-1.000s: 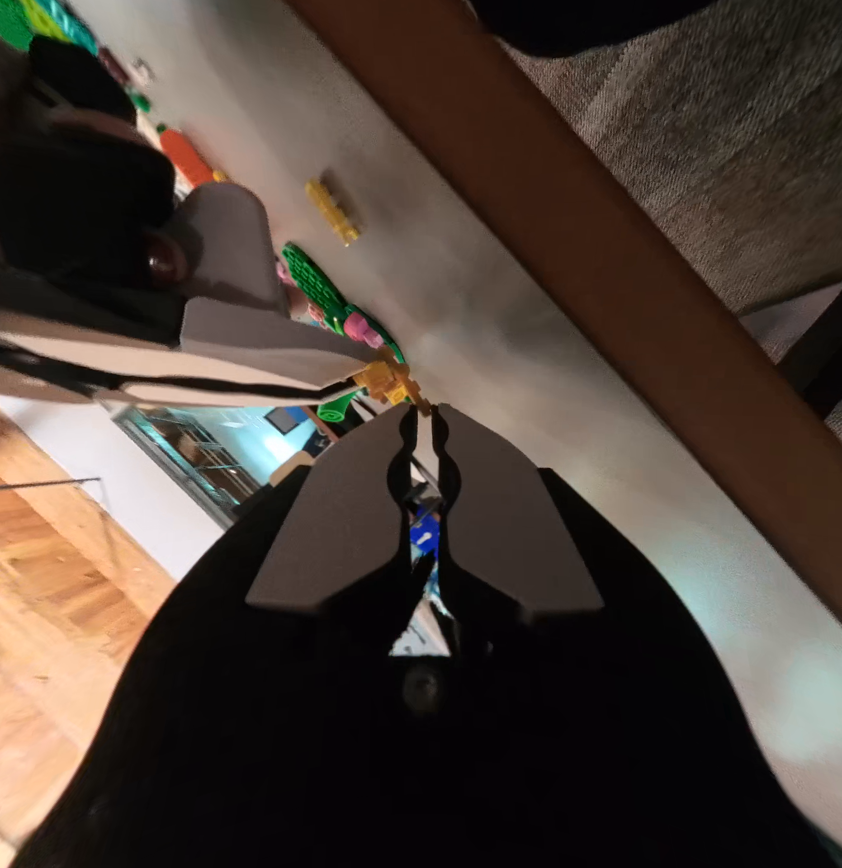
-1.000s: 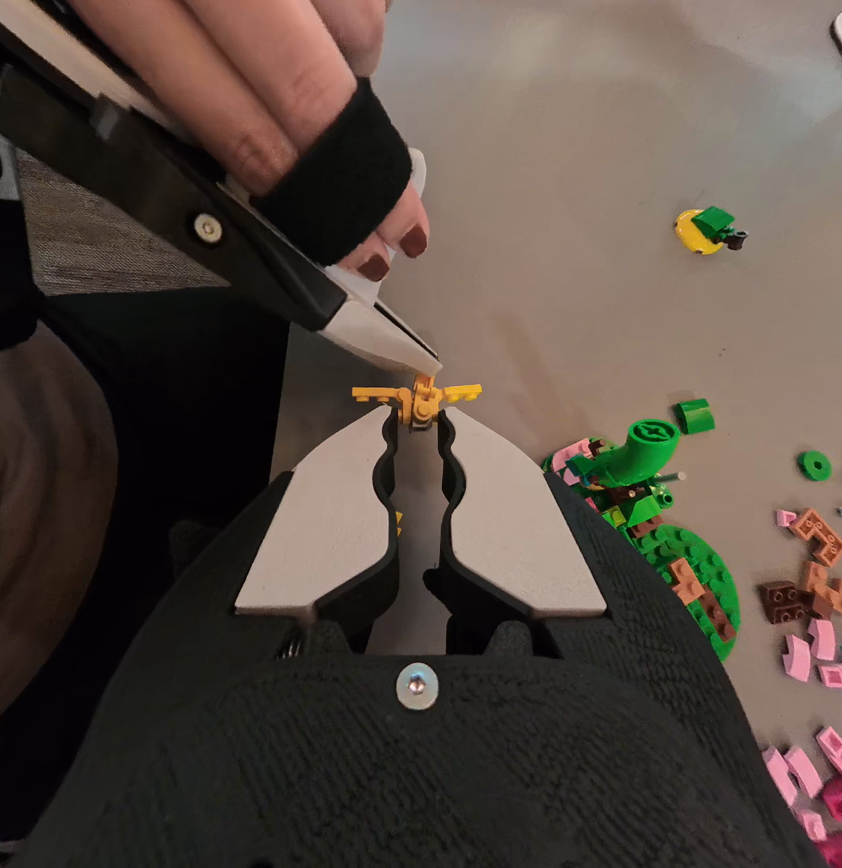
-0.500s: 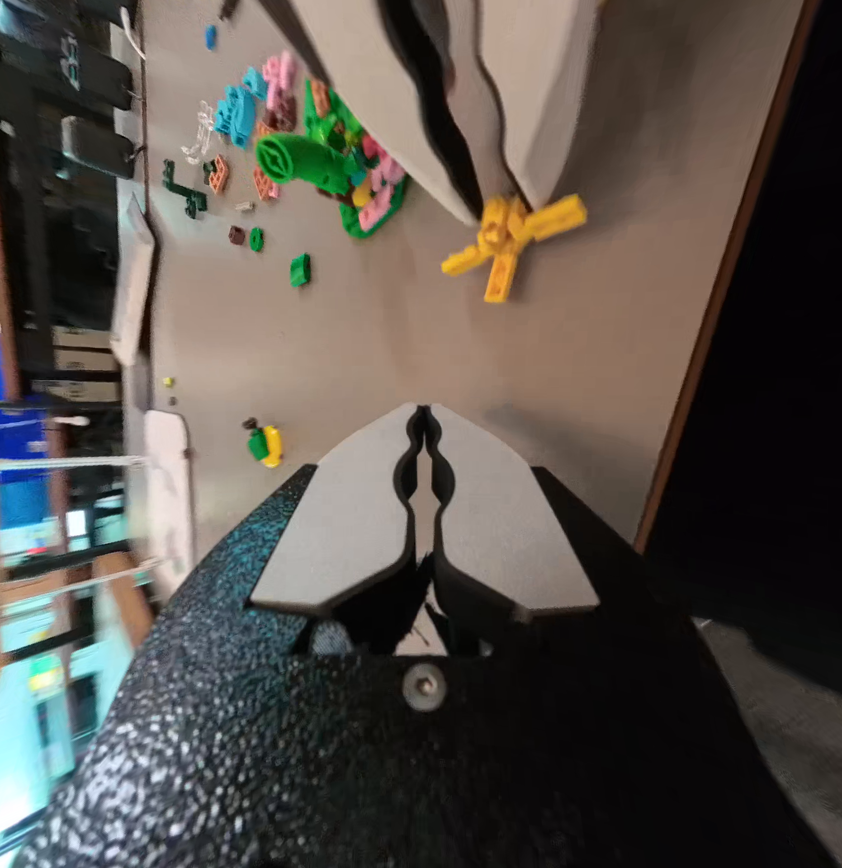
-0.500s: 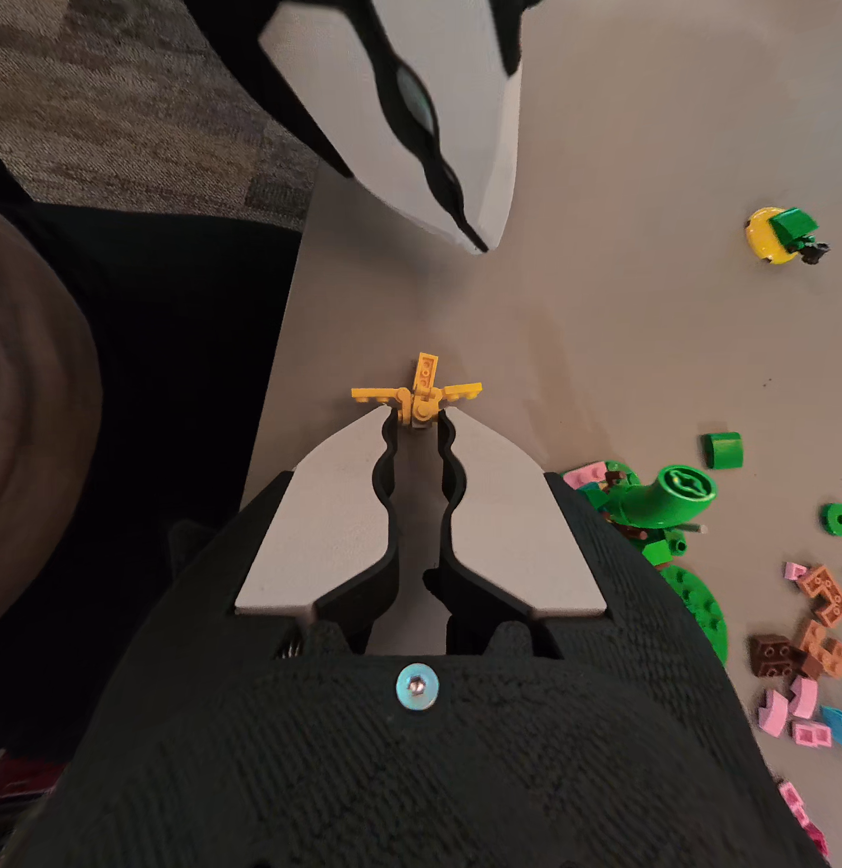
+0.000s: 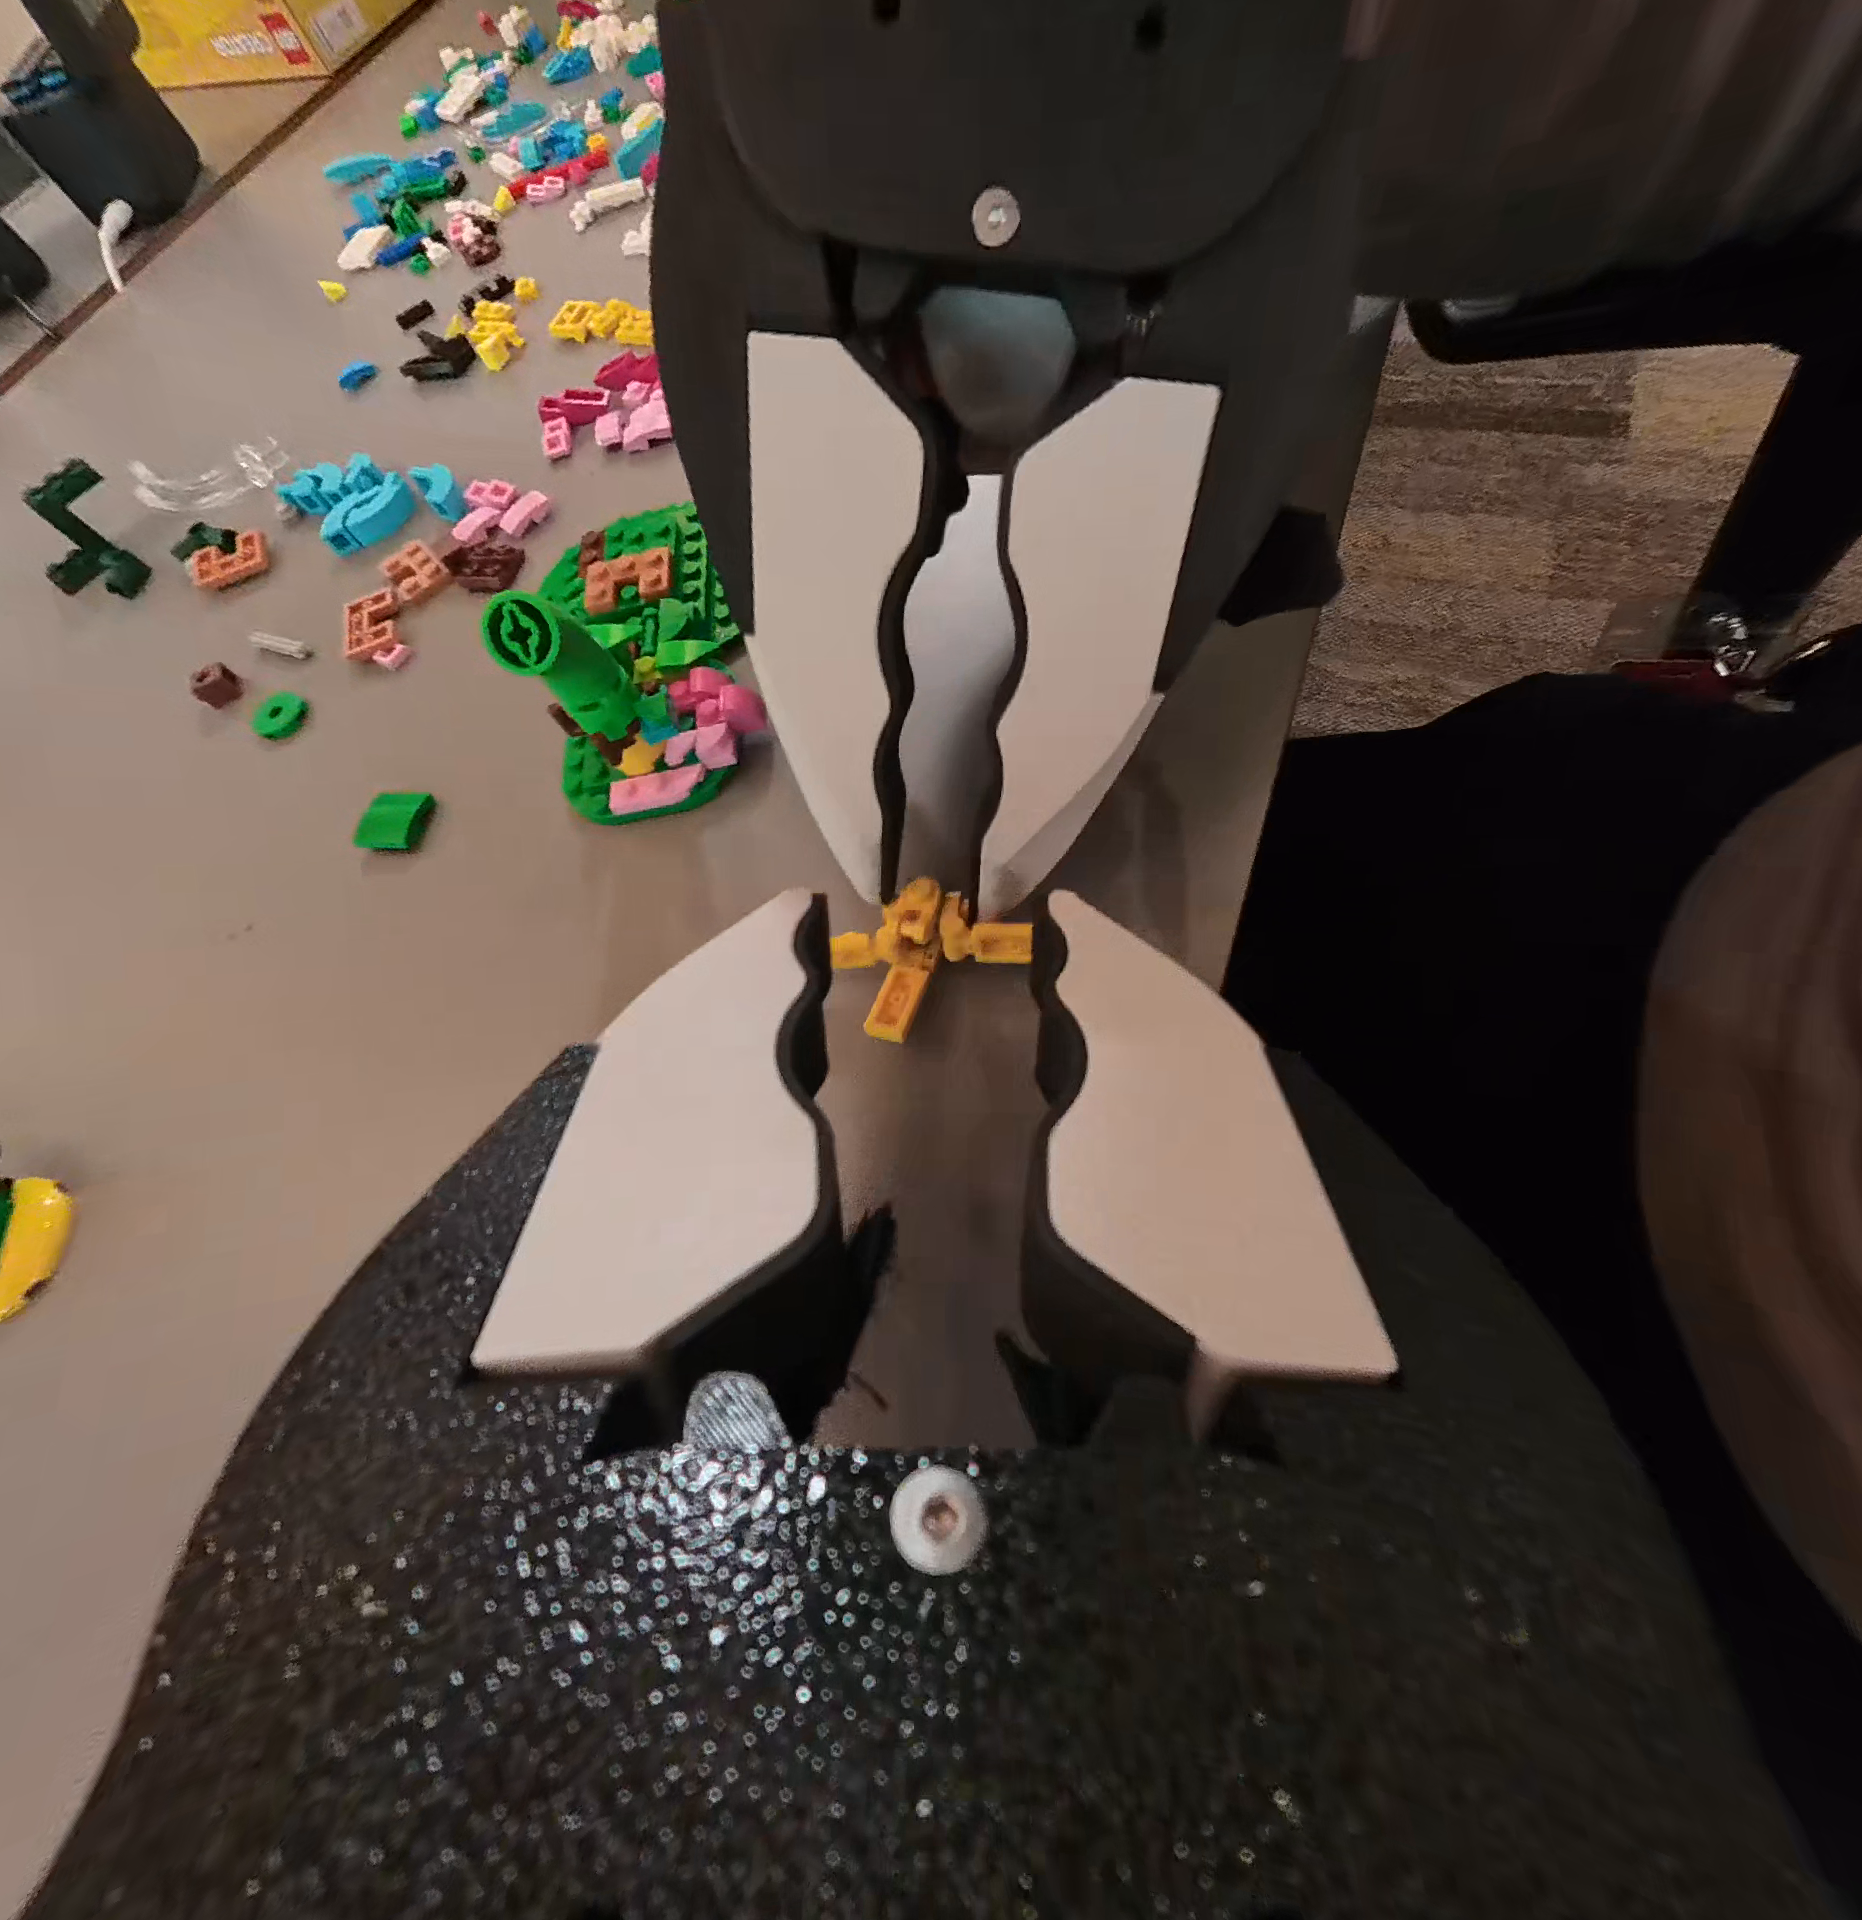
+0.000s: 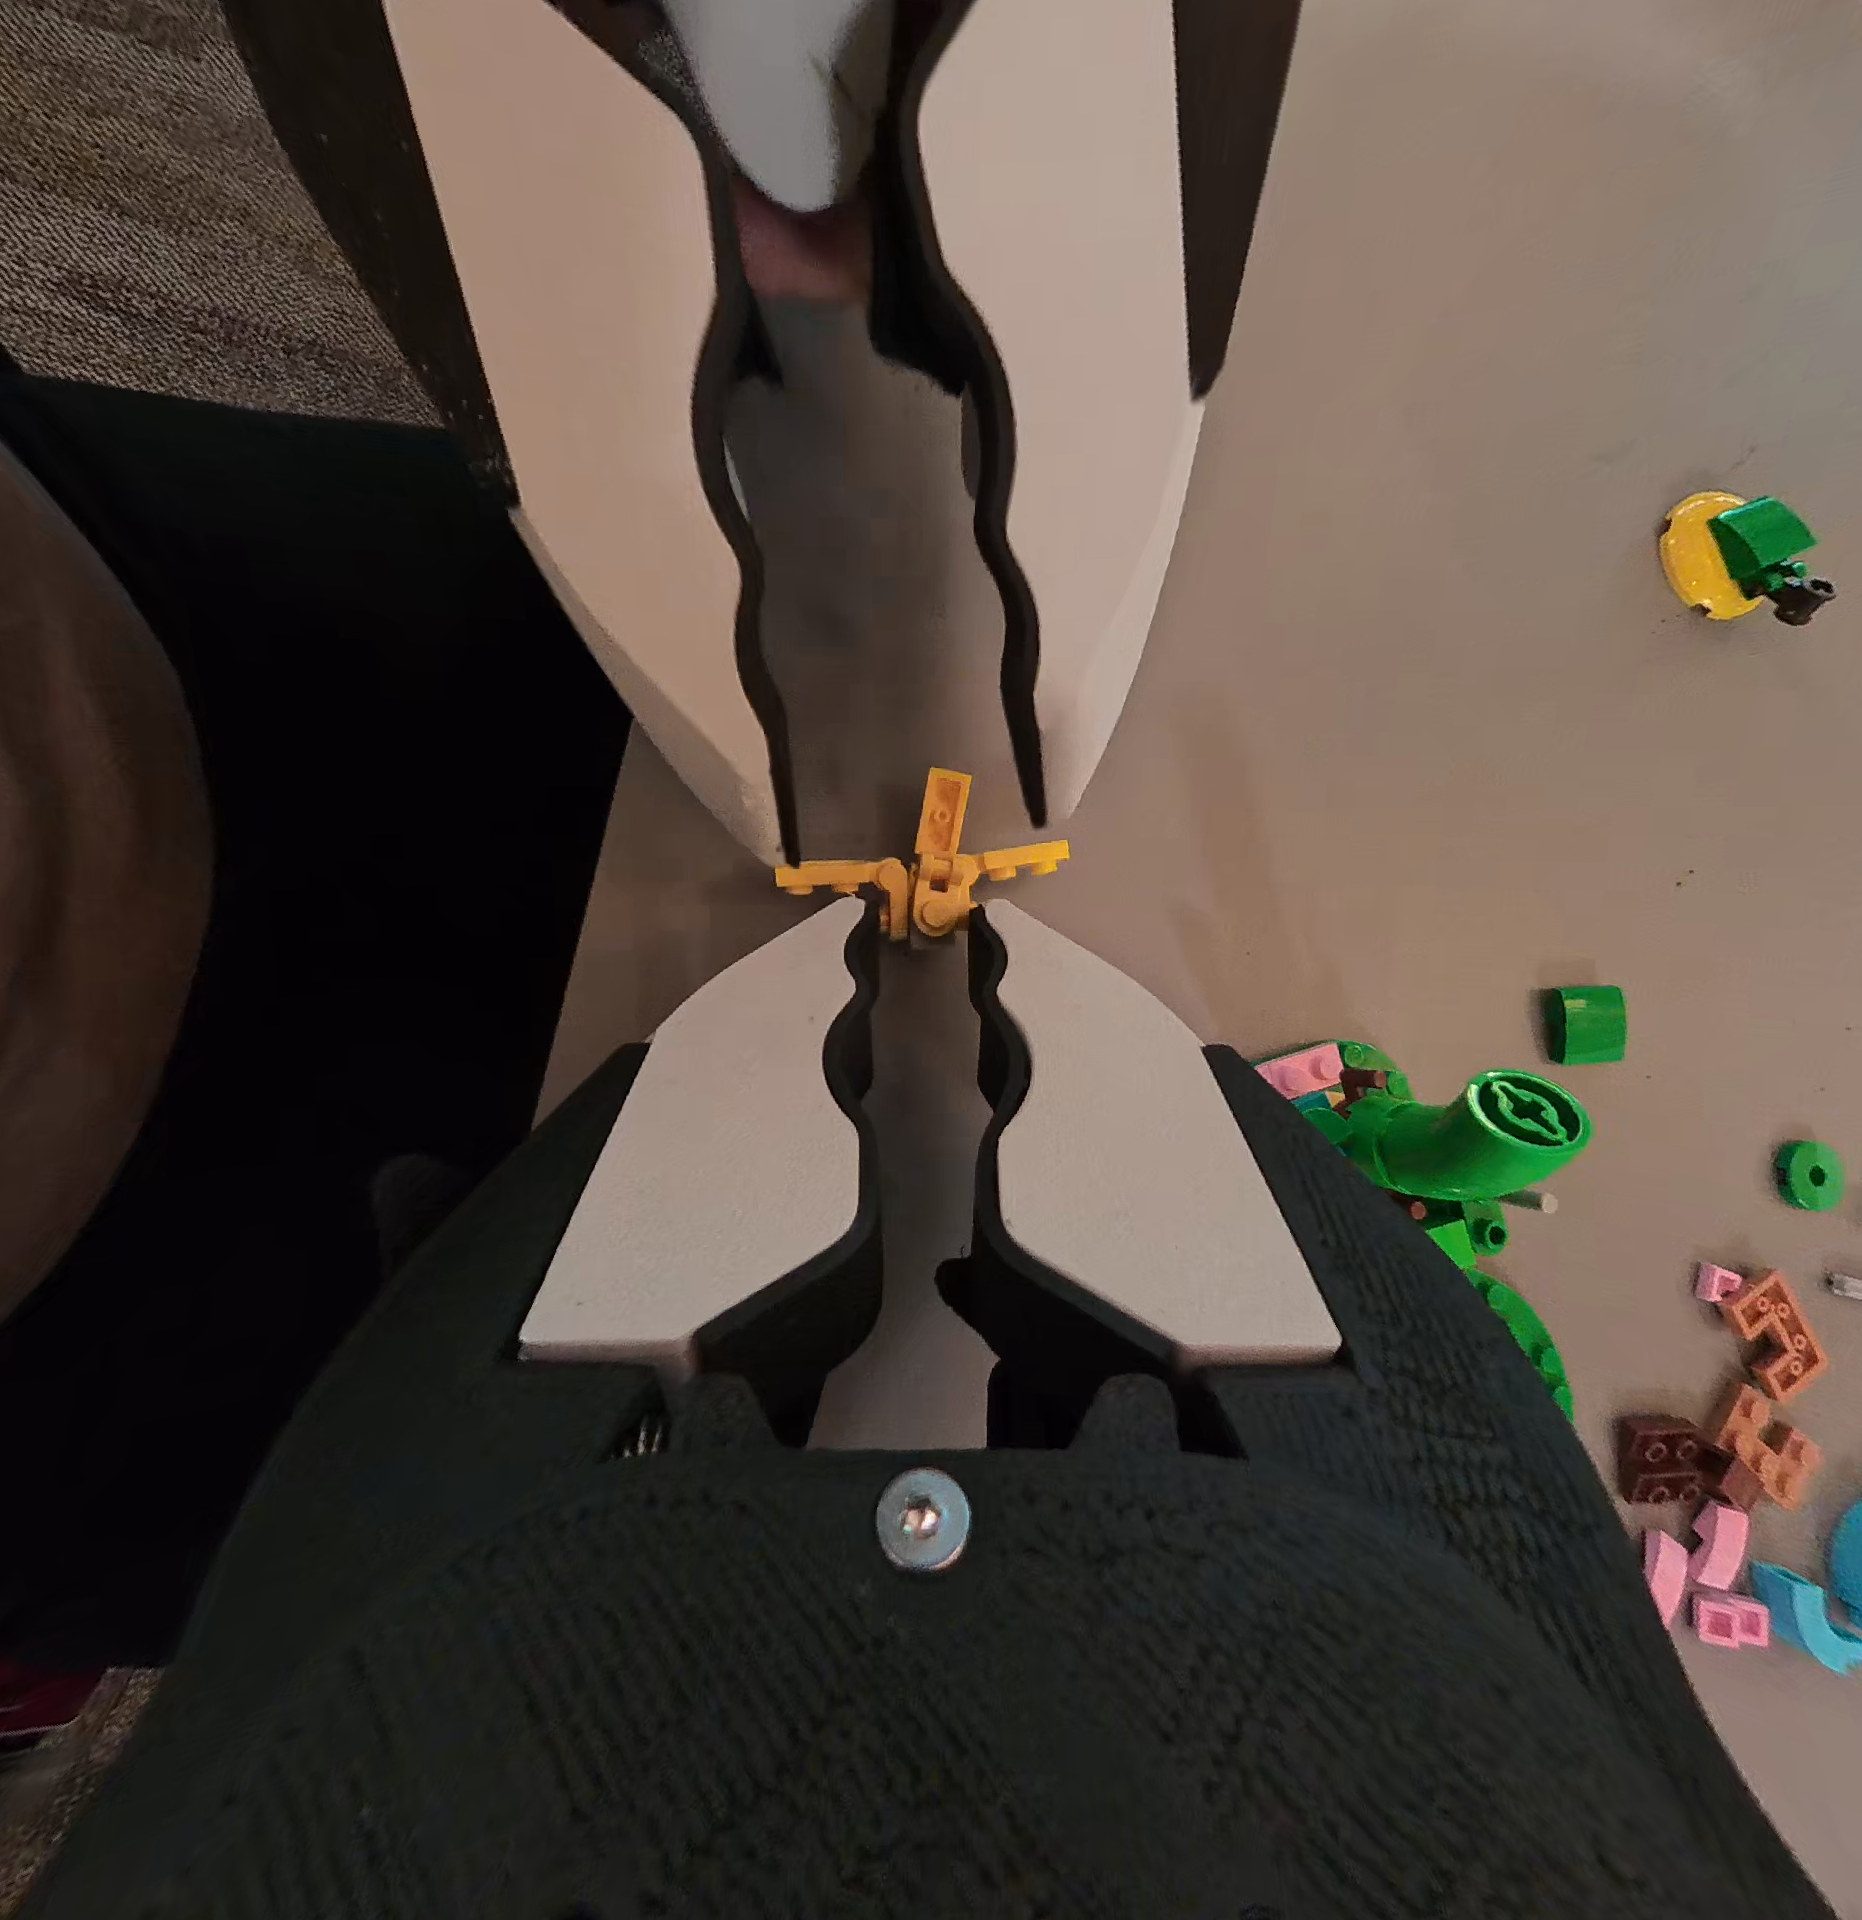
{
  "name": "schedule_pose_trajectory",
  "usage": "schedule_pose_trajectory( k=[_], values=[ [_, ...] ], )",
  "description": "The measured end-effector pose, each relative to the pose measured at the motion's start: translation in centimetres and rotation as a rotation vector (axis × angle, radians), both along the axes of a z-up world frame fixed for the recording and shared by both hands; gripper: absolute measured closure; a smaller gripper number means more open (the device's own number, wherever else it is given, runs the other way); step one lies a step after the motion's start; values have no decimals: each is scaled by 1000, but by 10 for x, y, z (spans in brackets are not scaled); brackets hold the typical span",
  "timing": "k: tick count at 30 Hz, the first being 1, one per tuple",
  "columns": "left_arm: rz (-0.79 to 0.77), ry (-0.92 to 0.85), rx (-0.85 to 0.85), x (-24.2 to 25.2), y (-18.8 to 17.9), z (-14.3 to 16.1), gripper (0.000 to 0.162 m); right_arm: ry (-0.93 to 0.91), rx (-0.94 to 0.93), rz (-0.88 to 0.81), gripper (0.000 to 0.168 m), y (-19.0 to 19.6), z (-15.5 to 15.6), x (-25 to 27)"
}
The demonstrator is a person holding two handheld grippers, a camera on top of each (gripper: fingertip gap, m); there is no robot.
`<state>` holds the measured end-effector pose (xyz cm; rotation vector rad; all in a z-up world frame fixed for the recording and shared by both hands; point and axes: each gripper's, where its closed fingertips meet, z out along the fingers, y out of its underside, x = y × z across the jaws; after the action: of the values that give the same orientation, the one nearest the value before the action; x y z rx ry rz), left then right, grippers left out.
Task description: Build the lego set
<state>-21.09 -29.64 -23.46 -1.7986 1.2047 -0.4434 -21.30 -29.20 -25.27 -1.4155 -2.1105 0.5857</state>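
A small yellow lego piece [image 6: 922,883], a hub with three plate arms, is held just above the grey table [image 6: 1426,312] near its edge. My right gripper [image 6: 922,920] is shut on its hub. My left gripper [image 5: 932,925] faces it head-on and is open, with its fingertips [image 6: 787,852] outside the two side arms; I cannot tell if they touch. The yellow piece [image 5: 927,940] sits between my left fingers, with the right gripper [image 5: 929,894] coming in from above. The left gripper [image 6: 911,836] shows at the top of the right wrist view.
A green base build with a curved green stem [image 5: 636,665] [image 6: 1457,1132] stands beside the grippers. Around it lie a green curved brick [image 5: 392,821], a yellow-and-green small build [image 6: 1737,556] and many loose coloured bricks [image 5: 511,208]. The table edge and a person's lap are close by.
My left gripper, shut before, has swung round to face the right one, moved in and opened around the yellow piece. The right gripper has kept its hold.
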Motion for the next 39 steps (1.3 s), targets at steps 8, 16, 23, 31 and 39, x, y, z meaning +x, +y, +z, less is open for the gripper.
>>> schedule_pose_trajectory(
  k=[8, 16, 23, 31, 39],
  values=[
    [16, 7, -52, -2, 5, -8, 125, 6, 15, 18, 154, -2, 0, -2],
    [44, -104, 30, -11, 12, 17, 120, 149, 13, -29, 154, 15, 11, -10],
    [204, -122, 547, -37, 30, 73, 111, 593, -308, -247, 154, 41, 83, -21],
    [406, 135, 857, -27, 38, 83, 118, 756, -689, -282, 154, 32, 107, -26],
    [464, 57, 826, -34, 39, 92, 120, 778, -794, -259, 154, 26, 113, -27]
  ],
)
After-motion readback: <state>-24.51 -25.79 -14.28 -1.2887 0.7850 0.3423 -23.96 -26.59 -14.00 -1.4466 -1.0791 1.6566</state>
